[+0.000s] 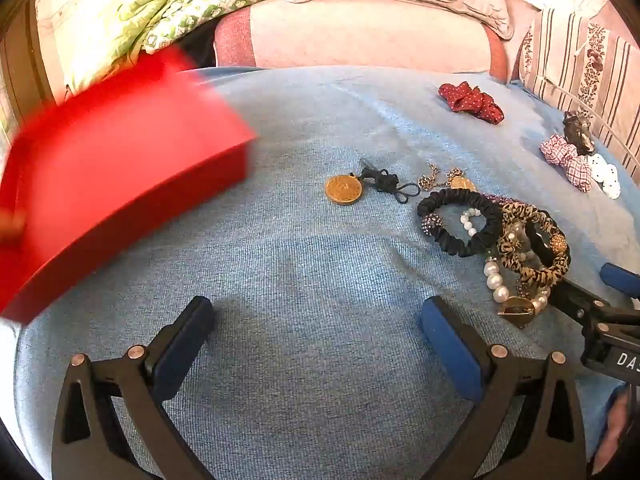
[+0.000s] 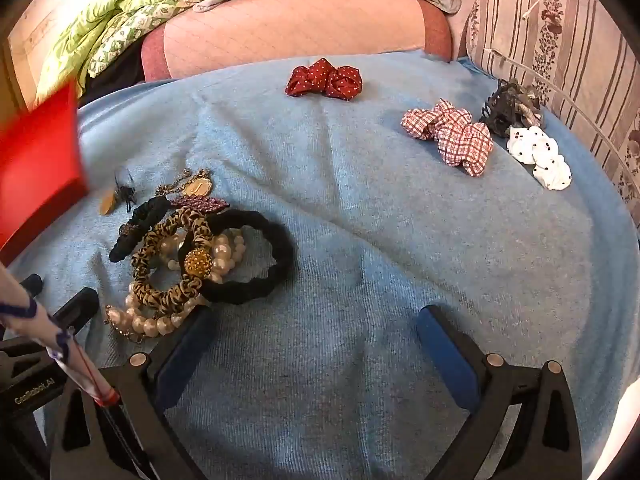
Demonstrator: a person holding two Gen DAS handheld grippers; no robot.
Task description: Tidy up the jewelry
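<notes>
A red box (image 1: pixel 120 168) sits blurred at the left on the blue blanket (image 1: pixel 320 264); its corner shows in the right wrist view (image 2: pixel 36 168). A gold medallion (image 1: pixel 344 189) on a black cord lies mid-blanket. To its right is a heap of jewelry: a black scrunchie (image 1: pixel 460 220), a leopard scrunchie (image 1: pixel 532 248), pearls (image 1: pixel 496 280). The same heap shows in the right wrist view (image 2: pixel 192 256). My left gripper (image 1: pixel 316 320) is open and empty above bare blanket. My right gripper (image 2: pixel 312 328) is open and empty, its left finger beside the pearls (image 2: pixel 148 320).
A red dotted scrunchie (image 2: pixel 324 79), a checked scrunchie (image 2: pixel 452 136), a white dotted scrunchie (image 2: pixel 540 156) and a dark hair claw (image 2: pixel 508 108) lie at the far right. A pink cushion (image 1: pixel 368 36), a green quilt (image 1: pixel 168 8) and a striped pillow (image 2: pixel 560 40) border the blanket.
</notes>
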